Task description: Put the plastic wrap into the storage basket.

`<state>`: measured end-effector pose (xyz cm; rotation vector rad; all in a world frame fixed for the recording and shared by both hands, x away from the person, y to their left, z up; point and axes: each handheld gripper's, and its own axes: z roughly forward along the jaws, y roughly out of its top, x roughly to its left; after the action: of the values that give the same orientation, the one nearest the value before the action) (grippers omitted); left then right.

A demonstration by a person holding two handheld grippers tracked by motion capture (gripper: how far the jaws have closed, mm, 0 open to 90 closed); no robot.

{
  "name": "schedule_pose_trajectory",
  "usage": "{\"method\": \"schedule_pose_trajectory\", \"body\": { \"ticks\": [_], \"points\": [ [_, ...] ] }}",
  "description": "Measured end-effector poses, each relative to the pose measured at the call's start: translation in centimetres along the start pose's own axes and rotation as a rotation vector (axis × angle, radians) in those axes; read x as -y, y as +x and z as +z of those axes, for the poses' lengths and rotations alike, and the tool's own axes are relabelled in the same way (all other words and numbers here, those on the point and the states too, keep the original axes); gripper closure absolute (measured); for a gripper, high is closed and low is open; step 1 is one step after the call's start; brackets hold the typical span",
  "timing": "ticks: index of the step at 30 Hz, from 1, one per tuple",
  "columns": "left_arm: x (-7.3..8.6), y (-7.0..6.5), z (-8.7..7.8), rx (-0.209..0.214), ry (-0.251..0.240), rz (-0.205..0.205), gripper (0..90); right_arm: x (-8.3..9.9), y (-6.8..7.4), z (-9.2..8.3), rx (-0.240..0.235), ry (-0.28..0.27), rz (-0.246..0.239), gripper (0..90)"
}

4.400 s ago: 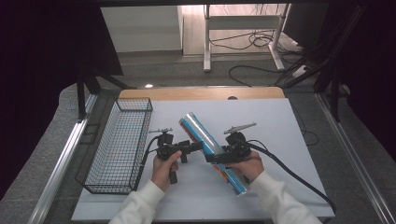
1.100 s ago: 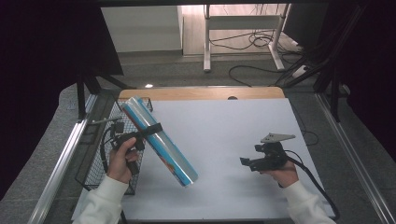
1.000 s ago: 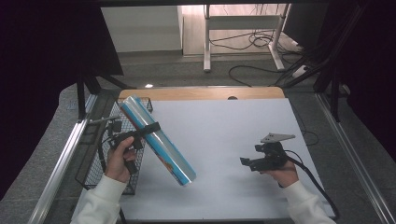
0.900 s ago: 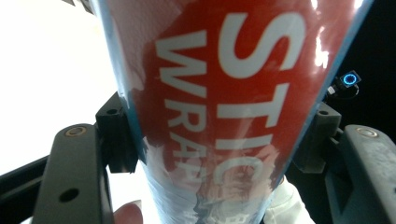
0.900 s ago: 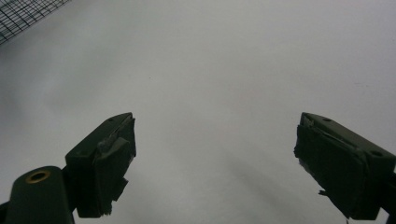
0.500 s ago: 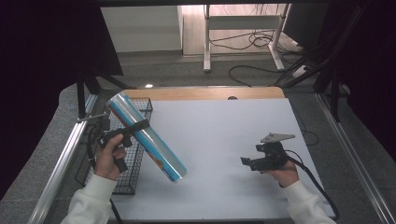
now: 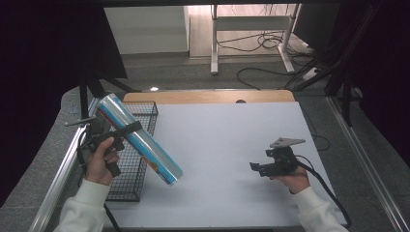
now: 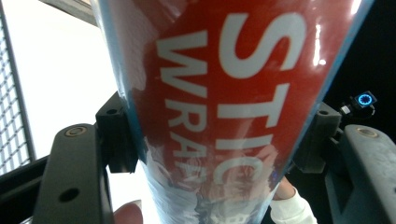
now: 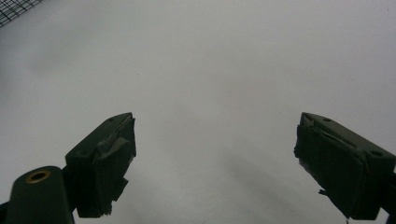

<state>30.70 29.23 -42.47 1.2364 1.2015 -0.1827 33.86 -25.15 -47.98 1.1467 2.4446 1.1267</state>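
A long shiny roll of wrap (image 7: 140, 140), blue in the high view and red with white letters in the left gripper view (image 8: 233, 102), hangs tilted above the wire basket (image 7: 129, 183). My left gripper (image 7: 126, 130) is shut on its upper part, one jaw on each side of it. The roll's lower end reaches out over the white table (image 7: 227, 145). At the table's right, my right gripper (image 7: 256, 168) rests low with its jaws wide apart; in the right gripper view (image 9: 215, 163) nothing but bare table lies between them.
The black wire basket stands along the table's left edge, its corner (image 9: 14, 7) just visible in the right gripper view. A wooden strip (image 7: 208, 96) borders the far edge. Cables (image 7: 270, 72) and a desk frame (image 7: 251, 29) are on the floor beyond.
My left gripper has carried the roll leftward, from the table's middle to above the basket. The right gripper let go of it earlier and has stayed still at the right.
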Motion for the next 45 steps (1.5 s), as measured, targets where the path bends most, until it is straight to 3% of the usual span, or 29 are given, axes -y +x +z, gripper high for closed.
{"method": "schedule_pose_trajectory", "body": {
  "ticks": [17, 27, 36, 42, 45],
  "points": [
    [-1.3, 0.8, -2.3, -0.022, -0.046, -0.008, 32.2, 0.0, -0.1, 0.0, 0.015, 0.009, 0.004, 12.8],
    [-2.3, 1.7, -4.8, -0.050, -0.081, -0.018, 32.2, 0.0, -0.1, 0.0, 0.020, 0.009, 0.007, 12.8],
    [-3.0, 2.8, -6.6, -0.066, -0.085, -0.028, 32.2, 0.0, -0.1, 0.0, 0.023, 0.010, 0.008, 12.8],
    [-3.5, 3.4, -7.7, -0.053, -0.092, -0.040, 32.2, 0.0, -0.1, 0.1, 0.026, 0.013, 0.006, 12.8],
    [-3.9, 3.6, -8.6, -0.069, -0.099, -0.034, 32.2, 0.0, -0.1, 0.0, 0.027, 0.011, 0.008, 12.8]
  ]
}}
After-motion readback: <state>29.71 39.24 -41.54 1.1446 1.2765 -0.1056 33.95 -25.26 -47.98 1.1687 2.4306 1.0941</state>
